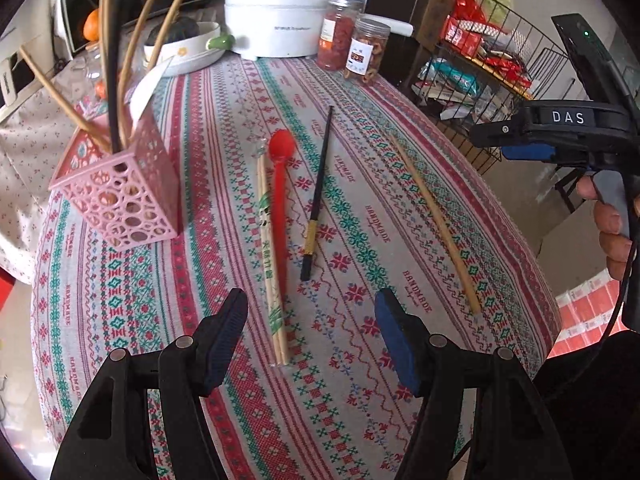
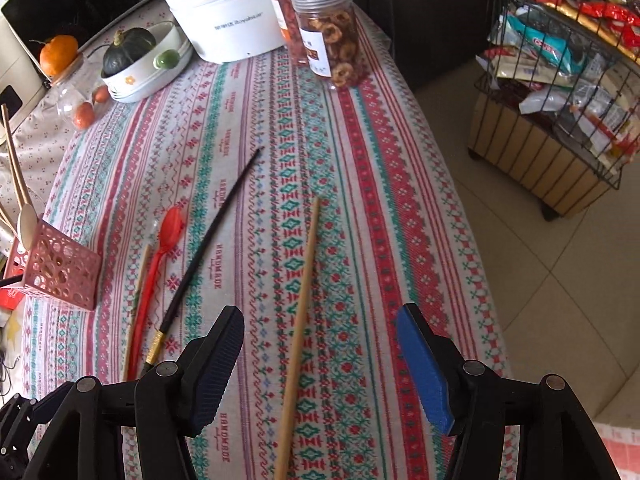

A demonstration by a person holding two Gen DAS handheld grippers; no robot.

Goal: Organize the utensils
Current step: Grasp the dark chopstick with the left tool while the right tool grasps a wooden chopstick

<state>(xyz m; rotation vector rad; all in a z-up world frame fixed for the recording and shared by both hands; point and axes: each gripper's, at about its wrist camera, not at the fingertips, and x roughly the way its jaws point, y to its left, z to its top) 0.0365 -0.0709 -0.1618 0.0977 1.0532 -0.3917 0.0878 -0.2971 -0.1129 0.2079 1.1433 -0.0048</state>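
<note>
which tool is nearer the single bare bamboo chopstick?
Right. The right tool is open with the single bare bamboo chopstick between its fingers; the left tool, also open, sits farther left, by the red plastic spoon.

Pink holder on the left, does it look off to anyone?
Yes. The pink holder looks tilted rather than flat in the left wrist view, though fisheye distortion may exaggerate that. The red spoon, black chopstick and bamboo chopstick lie loose on the tablecloth.
</note>
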